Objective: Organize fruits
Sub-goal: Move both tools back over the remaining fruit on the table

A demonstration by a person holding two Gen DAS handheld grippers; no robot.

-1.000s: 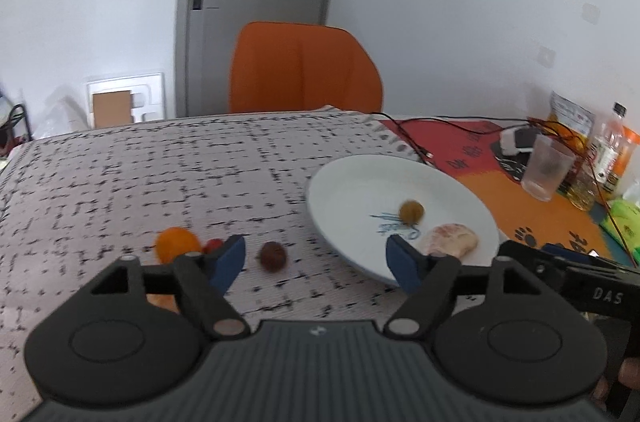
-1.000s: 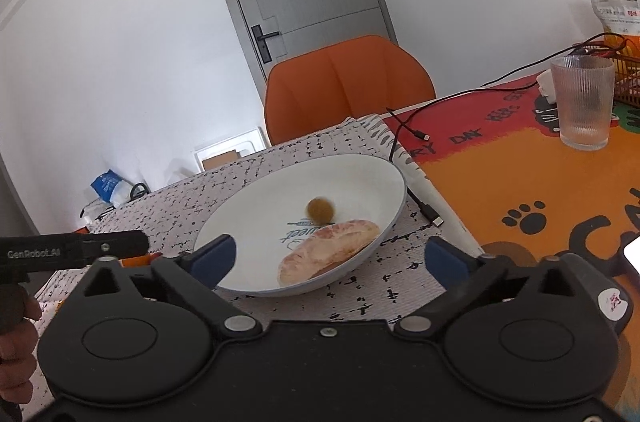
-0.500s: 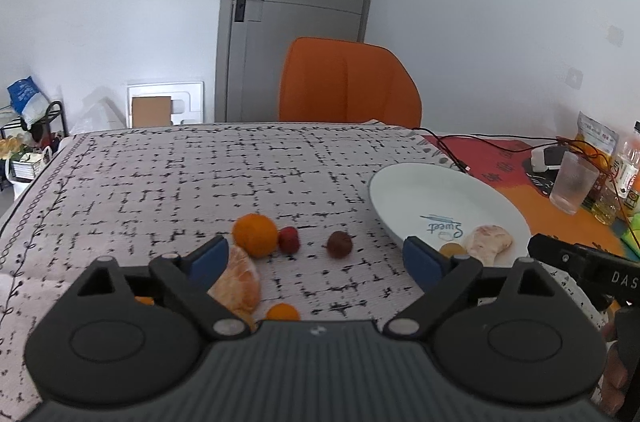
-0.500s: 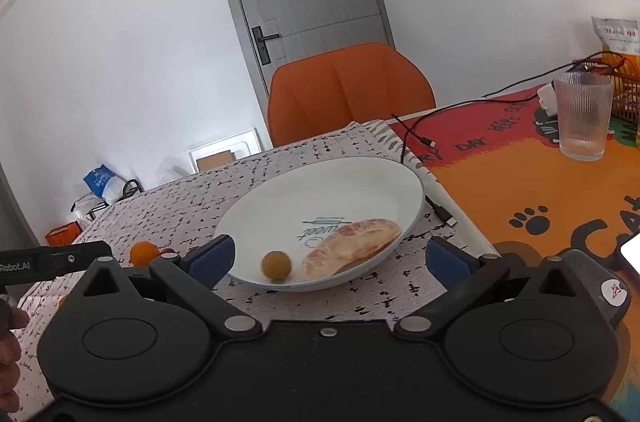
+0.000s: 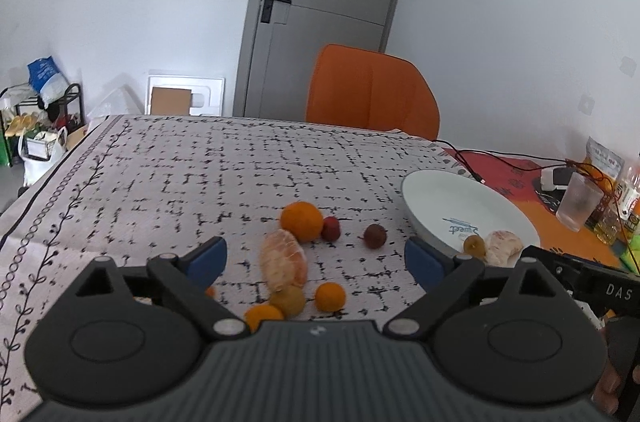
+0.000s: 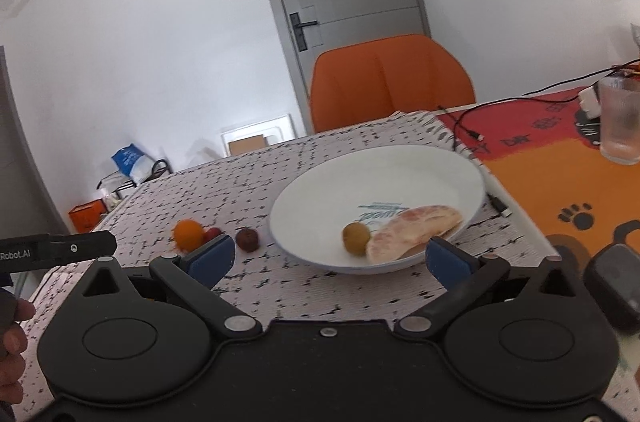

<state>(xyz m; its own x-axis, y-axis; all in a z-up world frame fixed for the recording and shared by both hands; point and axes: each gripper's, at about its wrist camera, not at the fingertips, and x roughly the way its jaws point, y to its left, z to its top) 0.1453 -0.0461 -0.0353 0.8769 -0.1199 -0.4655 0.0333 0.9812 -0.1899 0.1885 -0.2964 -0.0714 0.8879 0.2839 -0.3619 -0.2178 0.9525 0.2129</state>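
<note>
The left gripper (image 5: 316, 258) hangs above the surface (image 5: 200, 174) with its fingers (image 5: 208, 256) spread wide and holding nothing. Between and just beyond them lies a loose cluster of fruit on the patterned cloth: a peeled orange (image 5: 284, 260), an orange (image 5: 301, 221) touching a small red fruit (image 5: 331, 228), and a dark brown fruit (image 5: 375, 236) a little apart toward the plate (image 5: 440, 190). Nearer the gripper body sit an olive-yellow fruit (image 5: 287, 299) and two small orange fruits (image 5: 330, 296), one partly hidden by the gripper.

The right gripper (image 6: 328, 258) is likewise released, its fingers (image 6: 448, 262) wide apart and empty, hovering at the plate's near rim. The plate stands near the cloth's right edge and holds a peeled segment (image 6: 412, 232) with a yellow-green fruit (image 6: 355, 238) touching its left end.

Beyond the cloth's right edge a clear cup (image 6: 620, 120) stands on an orange and red mat (image 6: 540, 174), with a black cable (image 6: 468, 126) trailing toward the plate. An orange chair (image 5: 372, 94) stands at the surface's far edge.
</note>
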